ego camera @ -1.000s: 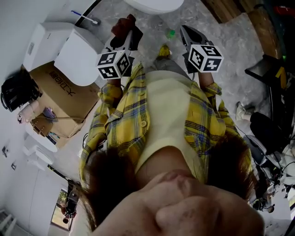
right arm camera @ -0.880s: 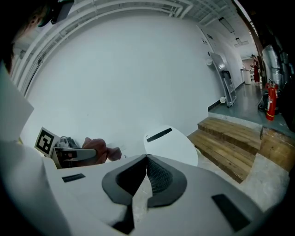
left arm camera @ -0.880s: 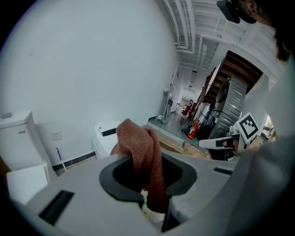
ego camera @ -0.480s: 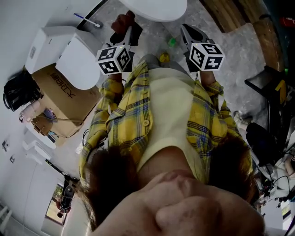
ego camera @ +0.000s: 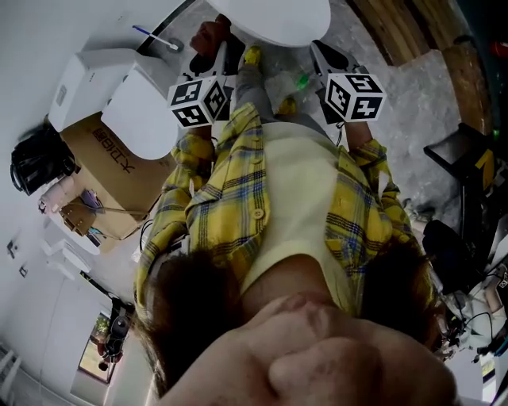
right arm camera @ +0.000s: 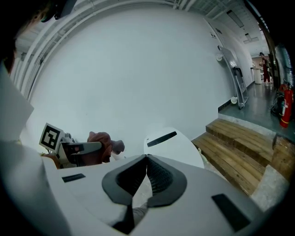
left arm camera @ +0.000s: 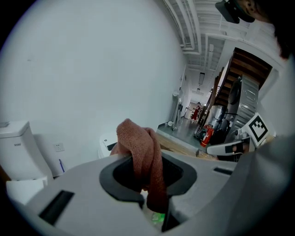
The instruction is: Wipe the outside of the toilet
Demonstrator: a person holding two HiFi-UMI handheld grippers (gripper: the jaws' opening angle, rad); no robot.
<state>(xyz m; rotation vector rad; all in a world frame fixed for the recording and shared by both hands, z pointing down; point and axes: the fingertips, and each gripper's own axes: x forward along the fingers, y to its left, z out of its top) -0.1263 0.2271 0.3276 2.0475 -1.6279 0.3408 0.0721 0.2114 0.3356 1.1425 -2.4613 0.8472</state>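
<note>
Left gripper point(left arm camera: 146, 171) was clamped on a red-brown cloth point(left arm camera: 140, 152), which bunched up above the jaws and hung down between them. Right gripper point(right arm camera: 147, 161) had its jaws pressed together with nothing in them. Both were held up in front of the person's chest, apart, short of the toilet point(ego camera: 274, 17). The toilet sat at the far edge of the head view, its white rim just beyond both sets of jaws, and the cloth was not touching it. A second toilet point(ego camera: 139, 103) stood to the left against the wall, with a box point(ego camera: 119, 170) near it. Wooden steps point(right arm camera: 239, 152) lay far right. Bare floor point(ego camera: 413, 79) was open between the toilet and the steps.
</note>
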